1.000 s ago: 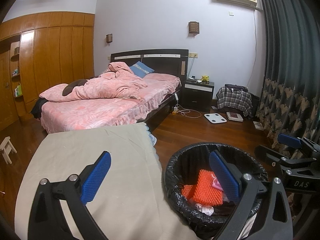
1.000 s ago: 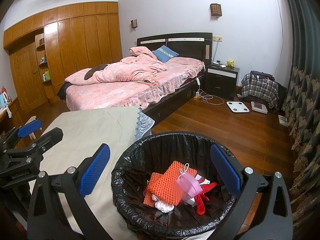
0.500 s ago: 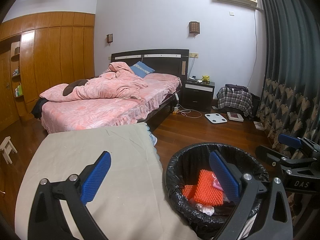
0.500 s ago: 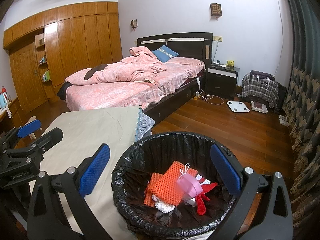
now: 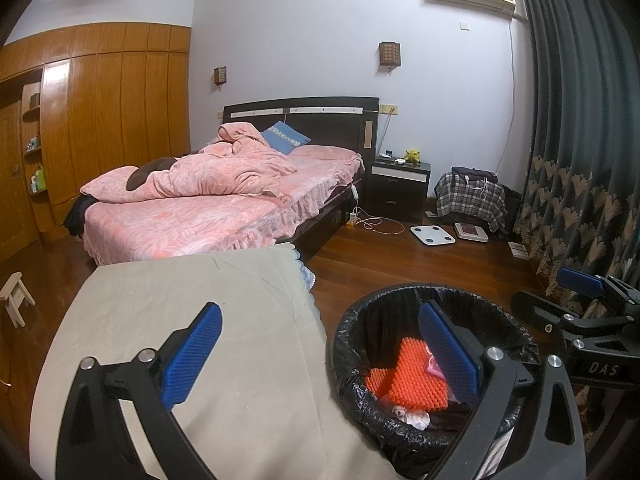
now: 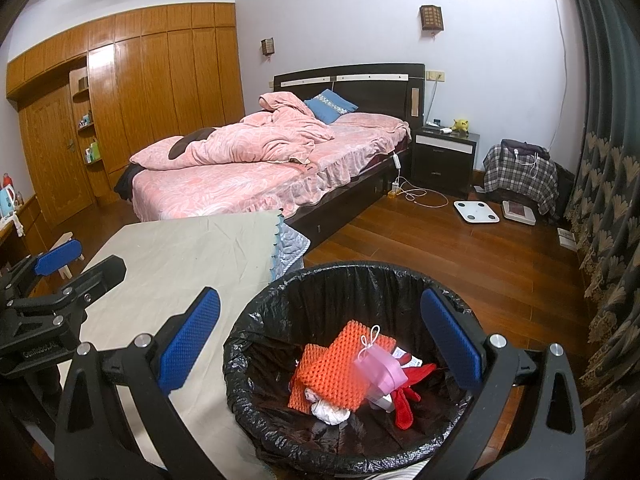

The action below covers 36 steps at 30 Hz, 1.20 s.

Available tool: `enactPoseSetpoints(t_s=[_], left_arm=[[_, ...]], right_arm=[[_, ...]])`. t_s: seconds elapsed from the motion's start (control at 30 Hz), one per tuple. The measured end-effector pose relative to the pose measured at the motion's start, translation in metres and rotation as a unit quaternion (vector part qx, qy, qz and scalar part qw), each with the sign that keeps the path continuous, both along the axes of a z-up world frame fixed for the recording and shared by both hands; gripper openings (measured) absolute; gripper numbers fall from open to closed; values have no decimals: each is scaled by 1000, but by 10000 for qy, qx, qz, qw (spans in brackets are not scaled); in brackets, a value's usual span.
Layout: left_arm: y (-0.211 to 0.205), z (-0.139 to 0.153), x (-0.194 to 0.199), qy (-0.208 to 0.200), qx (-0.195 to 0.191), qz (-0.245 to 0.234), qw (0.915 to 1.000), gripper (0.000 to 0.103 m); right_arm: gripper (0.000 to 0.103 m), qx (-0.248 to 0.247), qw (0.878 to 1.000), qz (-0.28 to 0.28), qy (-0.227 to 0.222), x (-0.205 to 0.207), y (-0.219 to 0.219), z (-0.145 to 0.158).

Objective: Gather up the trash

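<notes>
A: Where does the trash bin stand?

B: On the floor, just beside the right edge of the cloth-covered desk. Trash lies in its bottom.

A: And behind the desk?

B: The bed, running back to the far wall, with a heaped quilt and a pillow on it. A nightstand sits right of the bed's head; a toy stands on it.

A: Further right?

B: A scale lies on the floor before a draped chair. Curtains hang along the right side. A wardrobe fills the left wall, with a small stool on the floor left of the desk.
</notes>
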<state>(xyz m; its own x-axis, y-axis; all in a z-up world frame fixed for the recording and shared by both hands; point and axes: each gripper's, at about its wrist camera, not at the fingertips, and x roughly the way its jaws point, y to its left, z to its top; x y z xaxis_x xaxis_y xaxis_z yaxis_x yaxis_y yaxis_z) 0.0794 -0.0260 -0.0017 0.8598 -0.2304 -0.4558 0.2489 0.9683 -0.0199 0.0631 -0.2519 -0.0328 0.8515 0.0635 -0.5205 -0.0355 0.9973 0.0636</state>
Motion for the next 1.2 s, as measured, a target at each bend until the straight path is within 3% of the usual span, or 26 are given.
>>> enactPoseSetpoints(t_s=[1.2], left_arm=[[8,-10,-3,80,21,1,10000,97]], right_arm=[[98,7,10000,3,28,1,0,1]])
